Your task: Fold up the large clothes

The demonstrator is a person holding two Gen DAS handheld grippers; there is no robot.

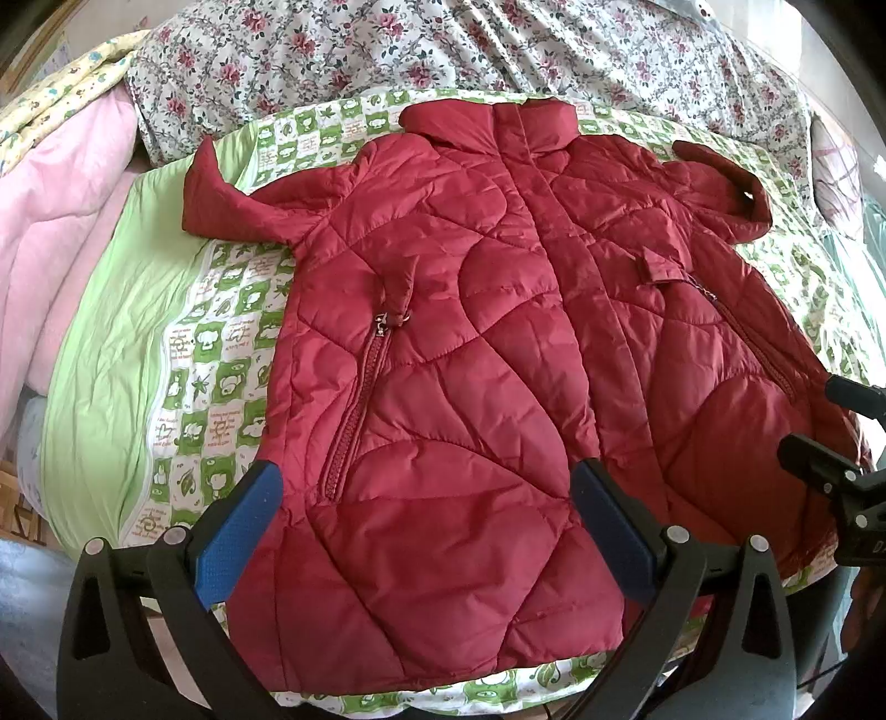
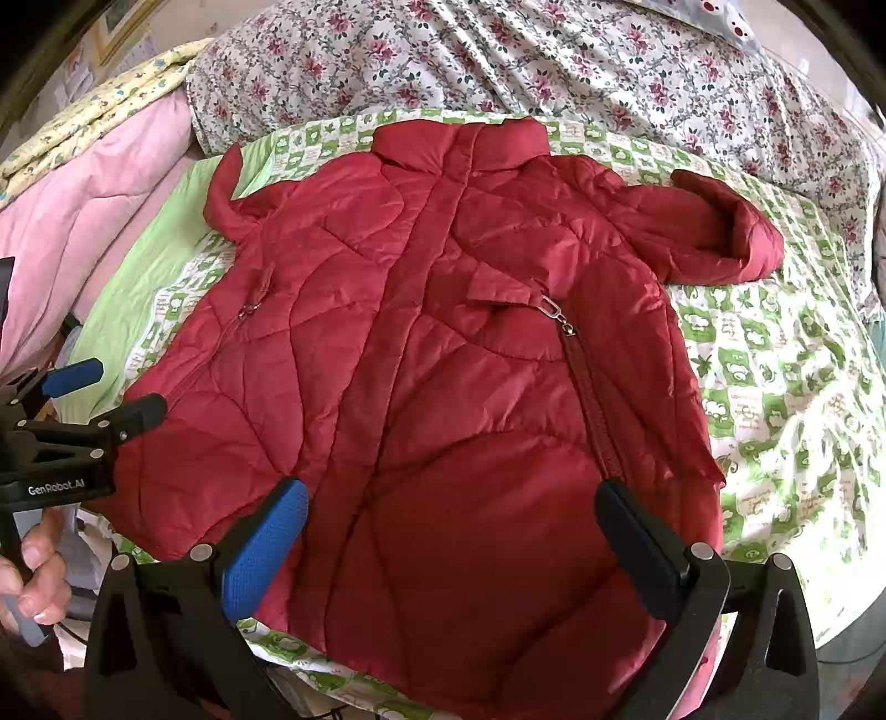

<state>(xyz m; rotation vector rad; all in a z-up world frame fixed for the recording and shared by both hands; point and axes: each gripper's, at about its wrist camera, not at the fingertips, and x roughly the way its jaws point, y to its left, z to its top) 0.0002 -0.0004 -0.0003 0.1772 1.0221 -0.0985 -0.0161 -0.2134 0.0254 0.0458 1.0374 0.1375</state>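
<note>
A dark red quilted jacket (image 1: 470,343) lies spread front up on a green-and-white patterned quilt (image 1: 221,343), collar at the far side and hem toward me. Both sleeves bend upward at the cuffs. My left gripper (image 1: 426,526) hovers open over the hem's left half, its blue pads (image 1: 238,531) wide apart and holding nothing. In the right wrist view the jacket (image 2: 443,360) fills the middle, and my right gripper (image 2: 451,548) stands open above the hem's right half, also holding nothing. Each gripper shows in the other's view: the right gripper (image 1: 814,415) and the left gripper (image 2: 124,387).
A floral sheet (image 1: 443,50) covers the bed behind the jacket. A pink blanket (image 1: 66,221) and a yellow printed quilt (image 1: 72,83) are piled at the left. A person's hand (image 2: 33,576) holds the left gripper's handle. The bed's near edge runs just below the hem.
</note>
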